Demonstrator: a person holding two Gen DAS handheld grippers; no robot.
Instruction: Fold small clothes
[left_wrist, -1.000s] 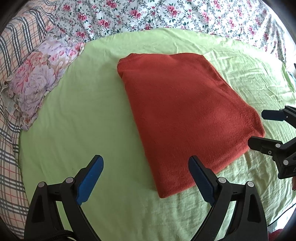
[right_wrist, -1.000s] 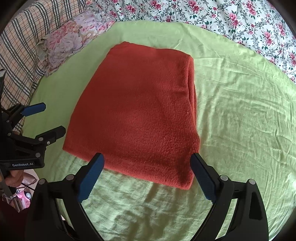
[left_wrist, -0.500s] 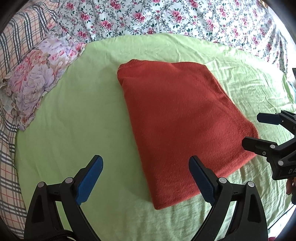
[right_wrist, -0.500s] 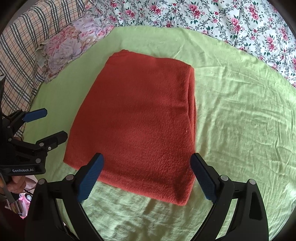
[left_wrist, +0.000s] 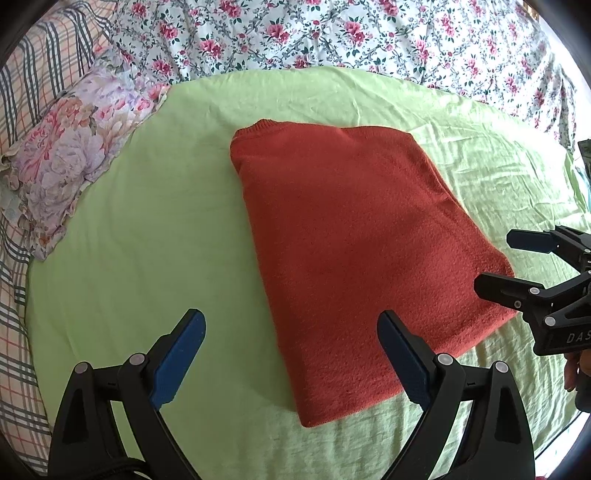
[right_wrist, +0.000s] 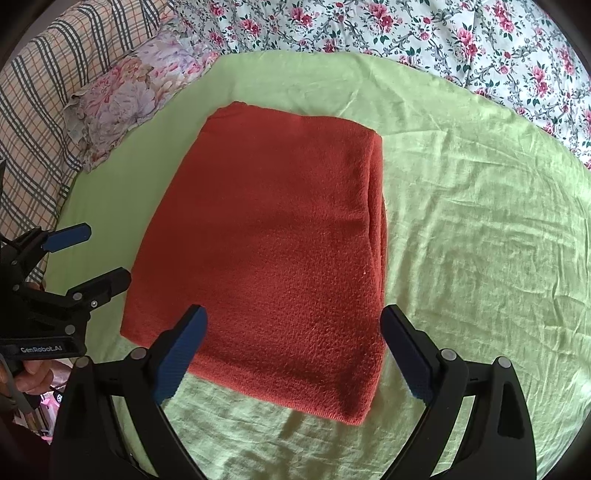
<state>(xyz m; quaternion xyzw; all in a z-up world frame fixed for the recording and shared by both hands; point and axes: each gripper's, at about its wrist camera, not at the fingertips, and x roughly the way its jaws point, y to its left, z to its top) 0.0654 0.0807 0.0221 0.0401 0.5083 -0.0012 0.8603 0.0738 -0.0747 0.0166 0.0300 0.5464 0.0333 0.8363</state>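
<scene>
A rust-red knitted garment (left_wrist: 354, 251) lies folded into a flat rectangle on the light green sheet (left_wrist: 147, 240); in the right wrist view the red garment (right_wrist: 273, 251) fills the middle. My left gripper (left_wrist: 291, 354) is open above the garment's near left corner, holding nothing. My right gripper (right_wrist: 295, 347) is open over the garment's near edge, also with nothing in it. Each gripper shows in the other's view: the right gripper (left_wrist: 495, 262) at the garment's right edge, the left gripper (right_wrist: 107, 254) at its left edge.
A floral pillow (left_wrist: 74, 162) lies at the far left on a plaid cover (left_wrist: 26, 74). A flowered white bedspread (left_wrist: 351, 40) borders the green sheet at the back. A hand (right_wrist: 33, 376) grips the left tool's handle.
Both grippers have pulled back and up from the folded garment, which now looks smaller and farther. The garment itself has stayed put. Both stay open.
</scene>
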